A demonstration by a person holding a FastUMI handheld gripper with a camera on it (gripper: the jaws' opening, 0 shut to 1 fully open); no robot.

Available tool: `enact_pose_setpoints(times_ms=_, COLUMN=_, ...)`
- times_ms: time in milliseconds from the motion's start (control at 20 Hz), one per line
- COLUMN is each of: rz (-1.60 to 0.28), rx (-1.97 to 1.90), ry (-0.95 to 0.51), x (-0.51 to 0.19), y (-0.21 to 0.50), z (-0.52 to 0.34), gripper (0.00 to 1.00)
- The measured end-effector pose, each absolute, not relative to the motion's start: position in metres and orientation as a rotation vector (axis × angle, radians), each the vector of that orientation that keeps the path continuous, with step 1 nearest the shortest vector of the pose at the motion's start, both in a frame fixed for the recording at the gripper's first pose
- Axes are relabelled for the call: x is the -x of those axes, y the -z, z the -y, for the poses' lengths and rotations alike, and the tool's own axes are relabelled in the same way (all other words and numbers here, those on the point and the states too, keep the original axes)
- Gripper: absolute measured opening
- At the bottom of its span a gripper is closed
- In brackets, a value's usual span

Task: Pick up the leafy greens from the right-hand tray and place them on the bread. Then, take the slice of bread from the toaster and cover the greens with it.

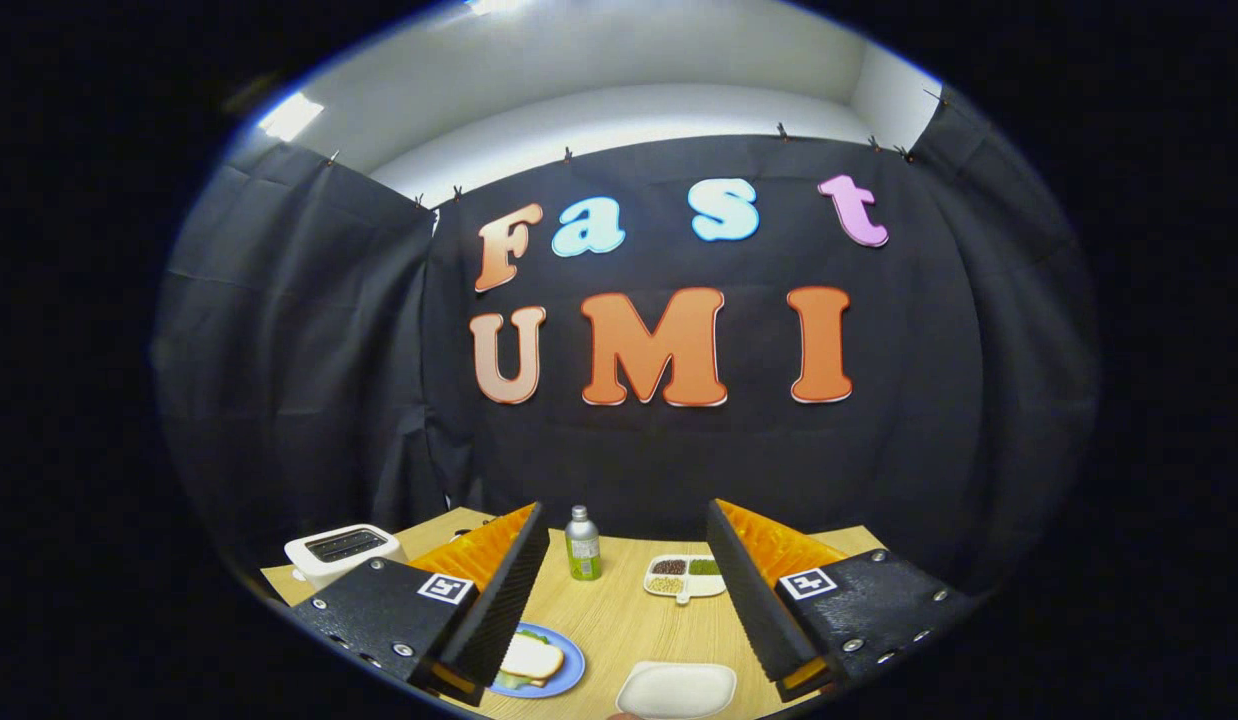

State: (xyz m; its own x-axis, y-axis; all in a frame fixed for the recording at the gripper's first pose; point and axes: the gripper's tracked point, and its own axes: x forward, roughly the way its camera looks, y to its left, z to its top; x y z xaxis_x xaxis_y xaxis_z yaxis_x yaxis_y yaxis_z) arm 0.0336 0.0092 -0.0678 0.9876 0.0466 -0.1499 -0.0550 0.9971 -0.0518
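The gripper (627, 590) is up above a wooden table (619, 615); its two fingers are spread wide apart and nothing is between them but bare table, so they pinch nothing.

There is a lot of open wood in the gap between the fingers; the table's far edge runs along the black cloth wall, and its left corner pokes out beside a white toaster (343, 553); the toaster sits near that left edge, just beyond the left finger; its slots on top look dark, and I cannot tell if bread is inside.

A blue plate (564, 678) lies down low, partly hidden by the left finger; on it sits a slice of bread (532, 659), pale with a brown crust, and a bit of leafy greens (512, 682) peeks out from under the bread's near edge.

A white tray (677, 689) sits just to the right of the plate, close to the near edge.

Farther back, between the fingers, a small bottle (582, 544) stands upright; near it on the right is a white dish with little sections (685, 577) holding brown, green and pale bits; both are well apart from the plate.
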Motion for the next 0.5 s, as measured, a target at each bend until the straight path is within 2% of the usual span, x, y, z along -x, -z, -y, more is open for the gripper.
enact_pose_setpoints(times_ms=500, rz=-0.068, rx=0.040, ry=-0.031, x=-0.003, y=0.030, z=-0.001, gripper=0.97)
